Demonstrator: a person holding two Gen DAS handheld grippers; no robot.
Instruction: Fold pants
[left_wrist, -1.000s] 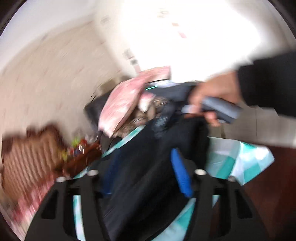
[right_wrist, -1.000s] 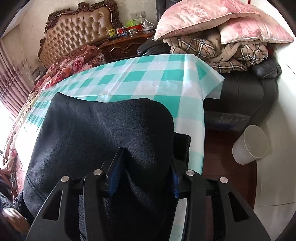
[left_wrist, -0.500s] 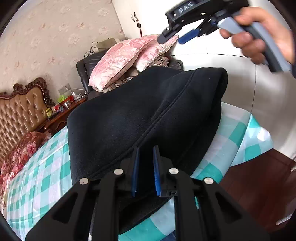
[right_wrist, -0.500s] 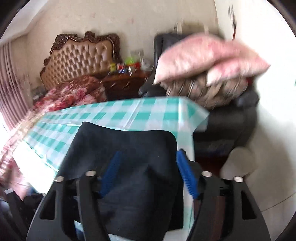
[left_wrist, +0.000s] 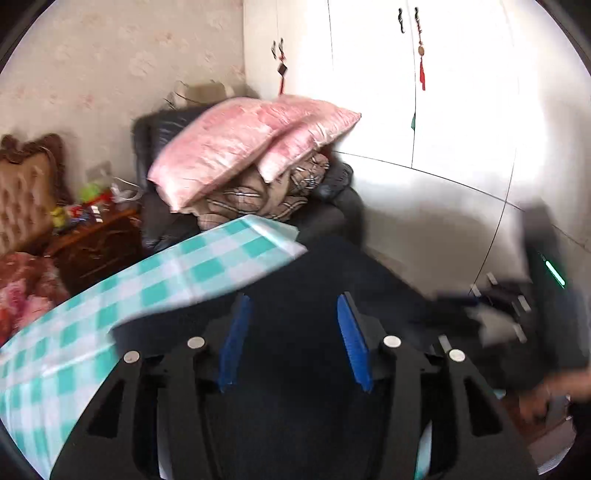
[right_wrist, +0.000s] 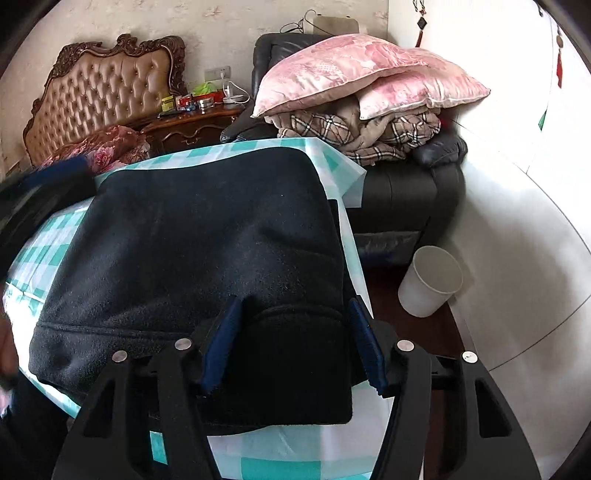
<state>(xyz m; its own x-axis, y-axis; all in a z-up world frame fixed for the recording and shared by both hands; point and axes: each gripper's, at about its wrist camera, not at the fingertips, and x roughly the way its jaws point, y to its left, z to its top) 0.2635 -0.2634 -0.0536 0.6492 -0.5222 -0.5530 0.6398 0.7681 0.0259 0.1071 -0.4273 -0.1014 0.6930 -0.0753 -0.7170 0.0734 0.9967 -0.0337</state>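
- Pants (right_wrist: 207, 236) lie folded into a thick dark block at the right end of the table (right_wrist: 295, 454), on the green check cloth (left_wrist: 207, 266); their right edge runs along the table's edge and the near flap sits close to the front edge.
- Right gripper (right_wrist: 291, 347): jaws spread and closing, straddling the near fold. We see no pad pressing the fabric, so nothing is pinched yet.
- Left gripper (left_wrist: 291, 339): jaws spread and opening over dark fabric. The view is blurred; we see no grip.
- Risk: thick fleece springs back. With neither gripper pressing it, we judge the top layer may lift or slide.
- Risk: right jaws may close on the top layer only, and any pull then drags the fold apart.
- Risk: the block sits at the corner. A push rightward may tip it off, toward the bin (right_wrist: 430, 280) on the floor.
- Risk: the cloth looks slick and hangs loose over the edge. Snagging it would shift the pants too.
- Risk: the grippers work close together, so they may knock each other.
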